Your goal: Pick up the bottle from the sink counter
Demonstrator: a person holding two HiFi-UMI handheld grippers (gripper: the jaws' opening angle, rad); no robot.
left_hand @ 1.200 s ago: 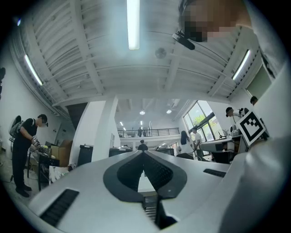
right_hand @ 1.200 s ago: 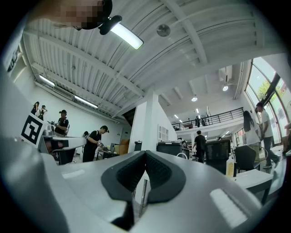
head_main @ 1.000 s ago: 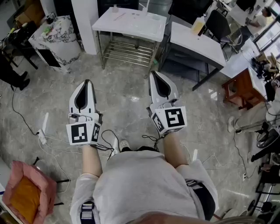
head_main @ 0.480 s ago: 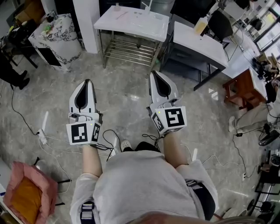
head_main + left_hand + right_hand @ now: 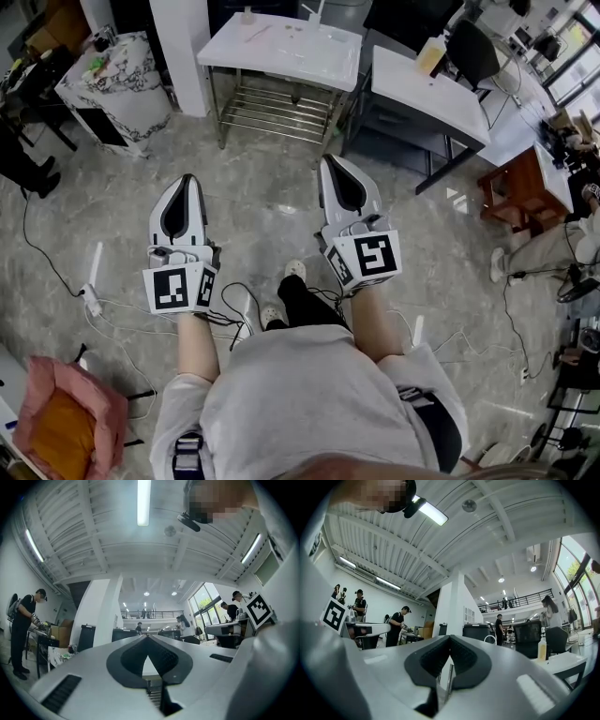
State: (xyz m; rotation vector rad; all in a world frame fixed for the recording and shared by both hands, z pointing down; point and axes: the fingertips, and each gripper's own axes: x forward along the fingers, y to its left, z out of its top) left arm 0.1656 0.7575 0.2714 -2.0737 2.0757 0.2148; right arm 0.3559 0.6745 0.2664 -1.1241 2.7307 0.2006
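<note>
Grey marble floor (image 5: 272,202), shown only in the head view, runs up to one white sink counter (image 5: 281,52); the gripper views show ceiling lights and people at benches instead. One yellowish bottle (image 5: 432,54) stands on the desk (image 5: 427,94) just right of the counter, and the right gripper view catches it too. Two grippers, left (image 5: 186,178) and right (image 5: 330,161), hang short of the counter, jaws together on nothing.

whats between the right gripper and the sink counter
Only bare grey floor, per the head view, separates the right gripper from the sink counter.
</note>
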